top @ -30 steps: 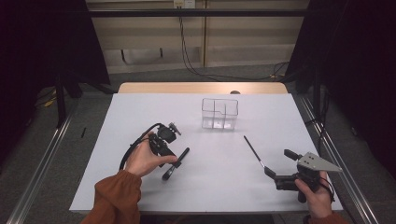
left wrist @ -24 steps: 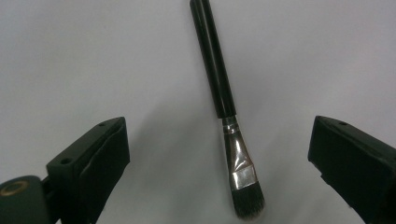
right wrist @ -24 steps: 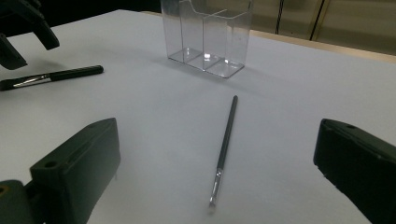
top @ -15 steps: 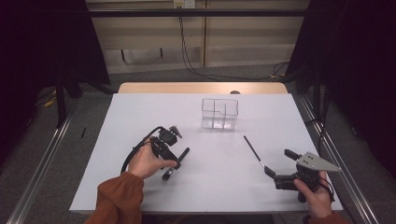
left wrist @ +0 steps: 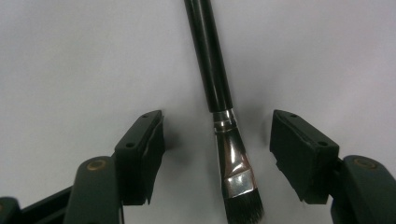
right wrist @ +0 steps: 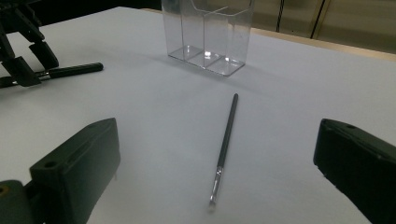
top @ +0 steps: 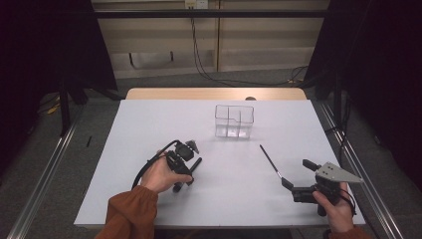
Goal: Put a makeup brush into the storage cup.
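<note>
On the white table (top: 149, 119), the clear organizer (top: 234, 121) is set at 12 o'clock, the released left gripper (left wrist: 217, 140) is straddling the thick brush (left wrist: 219, 107), and the released right gripper (right wrist: 219, 172) is aimed at the thin brush (right wrist: 225, 140).

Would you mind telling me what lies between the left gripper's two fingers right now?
The thick black brush lies on the table between the open left gripper's fingers, ferrule level with them, untouched, per the left gripper view.
</note>
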`<state>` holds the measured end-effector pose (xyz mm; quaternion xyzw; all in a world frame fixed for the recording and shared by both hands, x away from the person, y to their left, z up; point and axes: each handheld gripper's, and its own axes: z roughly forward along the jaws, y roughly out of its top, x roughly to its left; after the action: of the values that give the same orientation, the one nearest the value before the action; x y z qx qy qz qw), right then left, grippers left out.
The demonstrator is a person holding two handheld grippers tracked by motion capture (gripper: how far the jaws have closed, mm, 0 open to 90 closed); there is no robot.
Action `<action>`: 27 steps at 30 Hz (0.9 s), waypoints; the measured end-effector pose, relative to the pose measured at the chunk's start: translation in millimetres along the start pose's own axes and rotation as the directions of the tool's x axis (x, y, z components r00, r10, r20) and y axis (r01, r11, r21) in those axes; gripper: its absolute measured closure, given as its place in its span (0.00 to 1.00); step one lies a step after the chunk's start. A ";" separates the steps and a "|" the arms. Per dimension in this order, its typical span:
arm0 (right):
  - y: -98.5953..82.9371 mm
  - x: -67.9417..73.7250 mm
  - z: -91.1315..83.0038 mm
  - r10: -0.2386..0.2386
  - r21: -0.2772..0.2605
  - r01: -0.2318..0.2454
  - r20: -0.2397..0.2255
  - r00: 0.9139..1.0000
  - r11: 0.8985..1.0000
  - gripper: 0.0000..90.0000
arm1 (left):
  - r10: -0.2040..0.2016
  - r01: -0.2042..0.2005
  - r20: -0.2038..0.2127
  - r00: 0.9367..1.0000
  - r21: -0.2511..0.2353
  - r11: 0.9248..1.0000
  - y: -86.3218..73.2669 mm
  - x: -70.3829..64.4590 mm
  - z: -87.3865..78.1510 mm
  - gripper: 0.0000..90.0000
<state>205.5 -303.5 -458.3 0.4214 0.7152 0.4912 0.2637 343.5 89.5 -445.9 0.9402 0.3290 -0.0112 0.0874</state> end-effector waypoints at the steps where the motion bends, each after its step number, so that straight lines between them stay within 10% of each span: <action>1: 0.0 0.0 0.0 -0.001 0.000 0.001 -0.001 1.000 1.000 0.00 | 0.004 -0.004 -0.007 1.000 0.002 1.000 0.0 -0.2 0.0 0.44; 27: 0.2 1.2 0.9 -0.009 0.006 0.009 0.010 1.000 1.000 0.01 | -0.031 0.034 -0.044 0.999 0.071 0.997 10.1 -7.6 2.3 0.80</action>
<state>205.6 -302.0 -458.4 0.4214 0.7172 0.4860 0.2681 343.9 76.6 -446.0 0.9373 0.3455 -0.0041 0.0461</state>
